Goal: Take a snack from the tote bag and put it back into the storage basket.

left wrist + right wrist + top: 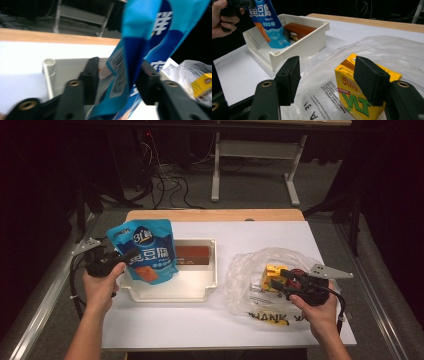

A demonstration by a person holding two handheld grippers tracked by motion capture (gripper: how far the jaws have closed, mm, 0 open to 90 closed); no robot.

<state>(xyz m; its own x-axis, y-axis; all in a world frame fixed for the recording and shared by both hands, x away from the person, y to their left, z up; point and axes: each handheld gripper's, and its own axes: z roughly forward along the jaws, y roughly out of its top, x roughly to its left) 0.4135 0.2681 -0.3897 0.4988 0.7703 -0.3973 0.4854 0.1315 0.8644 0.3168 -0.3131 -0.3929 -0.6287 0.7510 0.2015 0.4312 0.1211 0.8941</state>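
A blue snack pouch [145,252] stands upright, its bottom resting in the white tray [170,295]. My left gripper [125,257] is at the pouch's left side. In the left gripper view the pouch [140,32] hangs between the jaws of the left gripper [119,67], with a gap on the left pad's side, so the grip is open. A yellow drink carton [352,100] lies in a clear plastic bag [387,50]. My right gripper [327,65] hovers open just over it, and the right jaw covers part of the carton [274,272].
A brown box [192,254] lies along the far side of the tray, behind the pouch. The plastic bag [250,270] spreads over the right half of the white tabletop. A wooden strip runs along the table's far edge, with cables and a desk frame on the floor beyond.
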